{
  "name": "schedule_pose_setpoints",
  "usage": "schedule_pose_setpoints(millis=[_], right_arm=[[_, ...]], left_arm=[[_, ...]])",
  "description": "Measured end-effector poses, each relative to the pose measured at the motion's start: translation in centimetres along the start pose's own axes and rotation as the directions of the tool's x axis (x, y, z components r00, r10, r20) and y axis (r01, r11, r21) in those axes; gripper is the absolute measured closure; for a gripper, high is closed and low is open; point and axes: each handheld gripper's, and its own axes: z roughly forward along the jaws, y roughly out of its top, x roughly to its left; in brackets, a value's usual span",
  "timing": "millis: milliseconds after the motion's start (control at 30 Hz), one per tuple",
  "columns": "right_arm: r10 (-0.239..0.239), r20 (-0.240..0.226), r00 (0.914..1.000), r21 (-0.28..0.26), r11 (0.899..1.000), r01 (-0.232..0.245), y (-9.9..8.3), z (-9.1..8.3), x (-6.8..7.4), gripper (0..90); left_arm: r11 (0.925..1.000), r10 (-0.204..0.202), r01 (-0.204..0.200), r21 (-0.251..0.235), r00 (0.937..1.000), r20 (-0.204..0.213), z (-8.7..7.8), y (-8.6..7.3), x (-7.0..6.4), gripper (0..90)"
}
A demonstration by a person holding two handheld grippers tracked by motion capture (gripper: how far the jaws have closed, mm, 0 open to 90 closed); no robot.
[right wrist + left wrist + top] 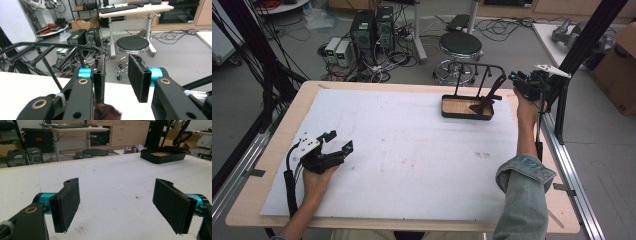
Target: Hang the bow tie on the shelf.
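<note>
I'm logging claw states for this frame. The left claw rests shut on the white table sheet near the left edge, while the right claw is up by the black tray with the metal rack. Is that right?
Not quite: the left claw is open, its two black pads standing wide apart over the white table sheet, as the left gripper view shows. The rest holds: the right claw is by the black tray with the metal rack.

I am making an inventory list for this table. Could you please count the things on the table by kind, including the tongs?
Tongs: 2, left tongs and right tongs
Tray with a rack: 1, black tray
Dark red utensil: 1, utensil leaning in the tray
White sheet: 1, sheet
Total: 5
</note>
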Motion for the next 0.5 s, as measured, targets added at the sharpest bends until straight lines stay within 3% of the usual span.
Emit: schedule_pose_setpoints(millis=[267,500], right_arm=[[-0.003,-0.019,0.9998,-0.032,0.999,0.002,0.5,-1.0,0.0,61.1],[-0.009,-0.078,0.9969,-0.06,0.998,0.005,1.3,-2.4,0.7,45.0]], left_arm=[[1.0,0.0,0.0,-0.001,1.0,-0.001,0.0,0.0,0.0,22.1],[1.0,-0.002,0.002,-0.003,1.0,-0.003,0.0,0.0,0.0,22.1]])
